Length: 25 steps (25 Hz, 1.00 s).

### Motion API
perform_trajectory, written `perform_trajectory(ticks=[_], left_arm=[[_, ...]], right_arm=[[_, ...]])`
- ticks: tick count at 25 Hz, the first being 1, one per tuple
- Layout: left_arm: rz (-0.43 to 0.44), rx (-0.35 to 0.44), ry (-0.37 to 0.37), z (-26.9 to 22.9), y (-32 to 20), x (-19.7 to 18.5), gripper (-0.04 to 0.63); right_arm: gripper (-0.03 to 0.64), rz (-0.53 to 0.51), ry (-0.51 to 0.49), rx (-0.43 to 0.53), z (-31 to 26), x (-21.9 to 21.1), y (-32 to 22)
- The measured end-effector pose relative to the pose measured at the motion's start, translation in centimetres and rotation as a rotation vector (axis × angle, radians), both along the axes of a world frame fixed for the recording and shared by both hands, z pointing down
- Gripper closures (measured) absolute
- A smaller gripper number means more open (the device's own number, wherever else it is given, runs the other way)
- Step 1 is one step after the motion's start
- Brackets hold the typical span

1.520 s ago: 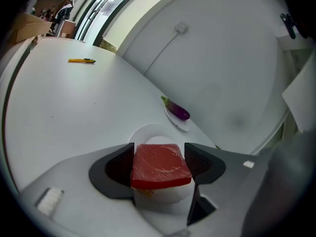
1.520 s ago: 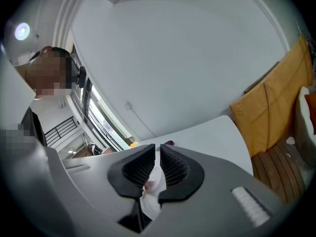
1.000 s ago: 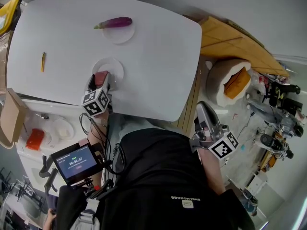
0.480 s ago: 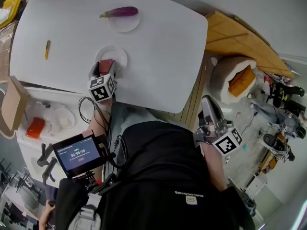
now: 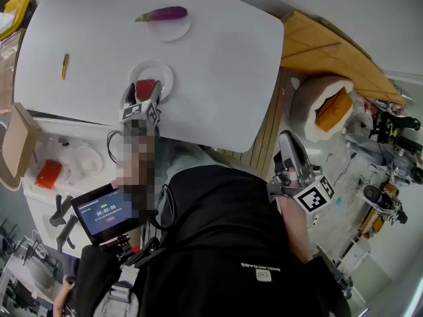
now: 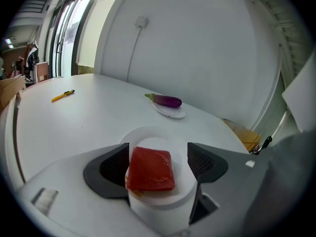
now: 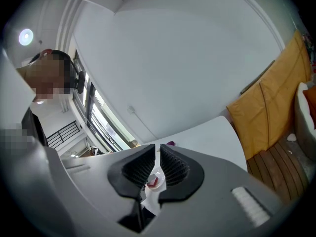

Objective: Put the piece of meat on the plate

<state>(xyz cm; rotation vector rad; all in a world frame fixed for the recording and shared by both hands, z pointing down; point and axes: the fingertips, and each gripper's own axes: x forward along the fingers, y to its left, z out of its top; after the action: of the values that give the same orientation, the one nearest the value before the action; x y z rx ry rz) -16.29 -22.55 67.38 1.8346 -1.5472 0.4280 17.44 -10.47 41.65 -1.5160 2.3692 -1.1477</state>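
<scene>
The red piece of meat (image 5: 145, 88) (image 6: 150, 169) lies flat on the small white plate (image 5: 160, 73) (image 6: 148, 132) near the white table's front edge. My left gripper (image 5: 144, 91) (image 6: 154, 159) straddles the meat, pointing down at the plate, and its jaws are opening. A gap shows between the right pad (image 6: 197, 159) and the meat, while the left pad sits close beside its other edge. My right gripper (image 5: 287, 142) (image 7: 158, 162) hangs off the table at the person's right side, jaws nearly together with nothing between them.
A purple eggplant (image 5: 162, 14) (image 6: 168, 101) rests on a second plate (image 5: 173, 28) farther back. A yellow pen (image 5: 65, 66) (image 6: 62, 96) lies at the table's left. Off the table are a round cushion (image 5: 324, 111), an orange board (image 5: 330, 51) and a cardboard box (image 5: 14, 150).
The left gripper's jaws have spread apart around the meat, which now rests on the plate. The right gripper has hardly moved.
</scene>
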Motion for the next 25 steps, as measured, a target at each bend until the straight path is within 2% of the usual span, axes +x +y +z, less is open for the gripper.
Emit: perform_trajectory(ticks=[4, 10, 17, 22, 25], left_arm=[[0.017, 0.01, 0.013, -0.3, -0.6, 0.5, 0.222], [0.062, 0.069, 0.058, -3.6, -0.7, 3.1, 0.27], [0.142, 0.164, 0.141, -9.4, -0.3, 7.2, 0.394], [0.216, 0.209, 0.209, -13.3, 0.8, 10.4, 0.413], [0.245, 0.229, 0.235, -15.3, 1.9, 12.0, 0.45]], right_arm=[[0.583, 0.012, -0.007, 0.002, 0.4, 0.0, -0.5], [0.583, 0.021, -0.021, 0.022, -0.5, 0.8, 0.2], [0.583, 0.02, -0.043, 0.06, -1.4, 1.1, 0.6], [0.583, 0.013, -0.056, 0.087, -1.8, 1.1, 0.7], [0.583, -0.002, -0.064, 0.111, -2.2, 0.9, 0.6]])
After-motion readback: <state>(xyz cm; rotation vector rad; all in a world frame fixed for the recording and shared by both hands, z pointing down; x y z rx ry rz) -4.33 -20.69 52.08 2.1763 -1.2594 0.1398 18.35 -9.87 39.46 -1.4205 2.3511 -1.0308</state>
